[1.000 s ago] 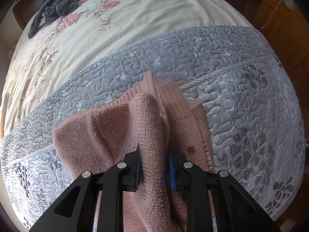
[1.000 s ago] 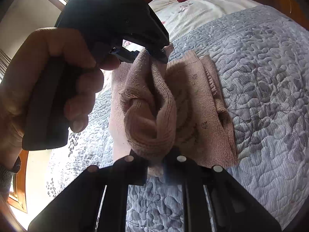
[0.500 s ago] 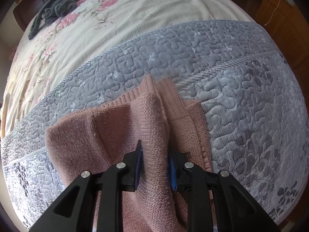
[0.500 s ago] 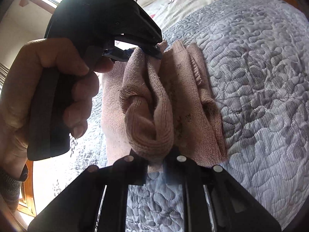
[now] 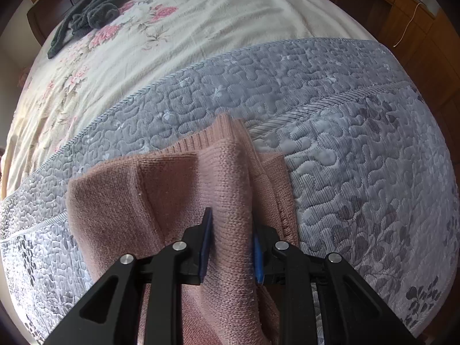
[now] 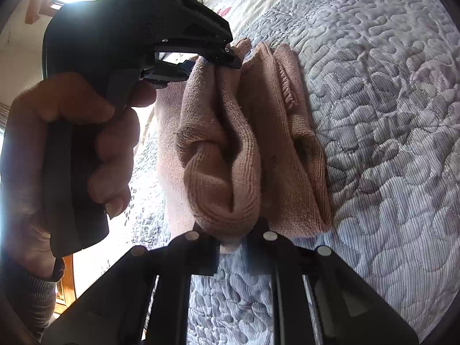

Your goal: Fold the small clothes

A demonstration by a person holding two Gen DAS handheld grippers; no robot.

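The left gripper (image 5: 231,241) has its jaws clamped on a raised ridge of the pink knit garment (image 5: 178,189), the blue pads (image 5: 206,240) pressing in from either side of the fold. Ahead of the jaws the knit narrows to a ribbed edge that peaks just beyond the fingertips; to their left a flat, folded panel spreads out, and to their right a thinner strip of the same knit lies on the grey quilted bedspread (image 5: 359,158). Beyond the bedspread, well ahead of the jaws, a cream floral sheet (image 5: 172,43) covers the rest of the bed, with a dark grey garment (image 5: 92,17) bunched at its far left corner.

The right gripper (image 6: 234,234) pinches the opposite end of the same ridge: a thick rolled bunch of the pink knit garment (image 6: 224,178) sits squeezed between its jaws (the fingertips themselves are partly lost under the cloth). Straight ahead of these jaws the left gripper (image 6: 230,56) bites the far end of the fold, gripped by a hand (image 6: 72,149) whose fingers wrap the black handle off to the left. To the right of the jaws the remaining layers of the garment rest flat on the grey quilted bedspread (image 6: 388,115).
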